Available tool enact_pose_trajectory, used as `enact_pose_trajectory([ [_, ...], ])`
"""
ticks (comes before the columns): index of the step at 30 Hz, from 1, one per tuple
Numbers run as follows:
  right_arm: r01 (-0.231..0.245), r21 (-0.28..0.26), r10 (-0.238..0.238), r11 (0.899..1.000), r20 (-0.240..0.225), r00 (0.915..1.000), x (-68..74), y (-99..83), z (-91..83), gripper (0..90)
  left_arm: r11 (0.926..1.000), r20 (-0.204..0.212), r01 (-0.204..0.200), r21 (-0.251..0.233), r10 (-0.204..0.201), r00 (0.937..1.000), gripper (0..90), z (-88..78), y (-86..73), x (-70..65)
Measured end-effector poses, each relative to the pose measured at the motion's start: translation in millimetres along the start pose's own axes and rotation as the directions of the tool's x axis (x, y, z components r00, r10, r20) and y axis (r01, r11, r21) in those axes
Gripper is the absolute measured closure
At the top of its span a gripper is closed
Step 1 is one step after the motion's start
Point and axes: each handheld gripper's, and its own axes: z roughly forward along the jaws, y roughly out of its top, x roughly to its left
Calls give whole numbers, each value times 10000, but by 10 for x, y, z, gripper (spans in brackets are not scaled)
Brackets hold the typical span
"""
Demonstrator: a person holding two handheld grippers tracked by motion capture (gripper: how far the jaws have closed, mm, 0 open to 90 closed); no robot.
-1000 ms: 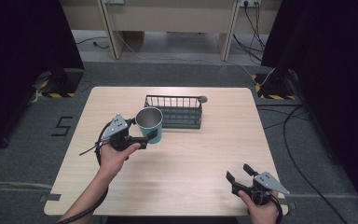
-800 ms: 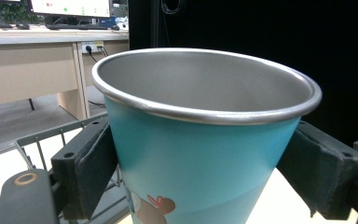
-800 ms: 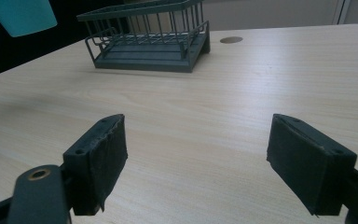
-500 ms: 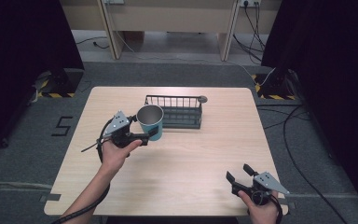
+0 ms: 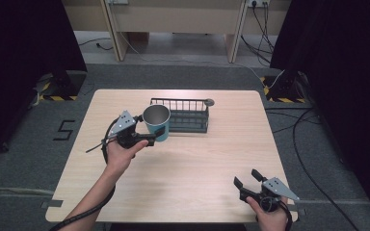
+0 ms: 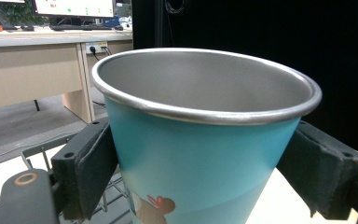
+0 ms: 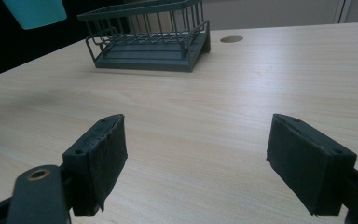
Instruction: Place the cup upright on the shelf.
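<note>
Clearly the teal cup (image 5: 156, 122) with the bare steel inside was clamped between the two fingers (image 6: 87, 169) of the left gripper (image 5: 147, 136), which pressed on opposite sides of its wall below the rolled rim. In the left gripper view the cup (image 6: 205, 140) stood close to upright, mouth up, with a small brown figure printed low on its side. From the high view it sat just beside the left end of the dark wire rack (image 5: 187, 115); the right gripper view showed its bottom (image 7: 35, 11) raised above the bench (image 5: 188, 168), up and to the left of the rack (image 7: 149, 39). Whether the cup touched the rack could not be told. The person's left hand (image 5: 120, 154) held that gripper from the near side of the rack.

A round grey grommet (image 5: 209, 102) sat in the bench just beside the rack's far right corner.

Well apart from the rack, at the near right corner of the bench, the right gripper (image 5: 247, 180) rested in the person's right hand (image 5: 270, 214). Its fingers (image 7: 100, 161) were spread wide with nothing between them, bare wood (image 7: 200, 140) showing in the gap, and they pointed toward the rack.
</note>
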Motion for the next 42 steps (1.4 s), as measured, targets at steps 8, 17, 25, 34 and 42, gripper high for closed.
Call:
enact_pose_trajectory([
  [8,-10,13,10,10000,-14,10000,0,-1,-1,206,10000,-12,-28,30,28,10000,149,59,29,20],
  [17,-30,19,30,10000,-32,10000,0,0,0,206,10000,-34,48,-9,-48,10000,149,110,48,37],
  [25,-26,17,26,10000,-27,10000,-1,1,1,206,10000,-98,60,18,-60,9999,149,146,61,54],
  [34,-26,2,26,10000,-20,10000,0,1,-1,206,10000,-149,78,10,-77,9999,149,181,73,70],
  [42,-23,-5,23,10000,-28,10000,1,2,-4,206,10000,-214,78,32,-78,9997,149,211,84,87],
])
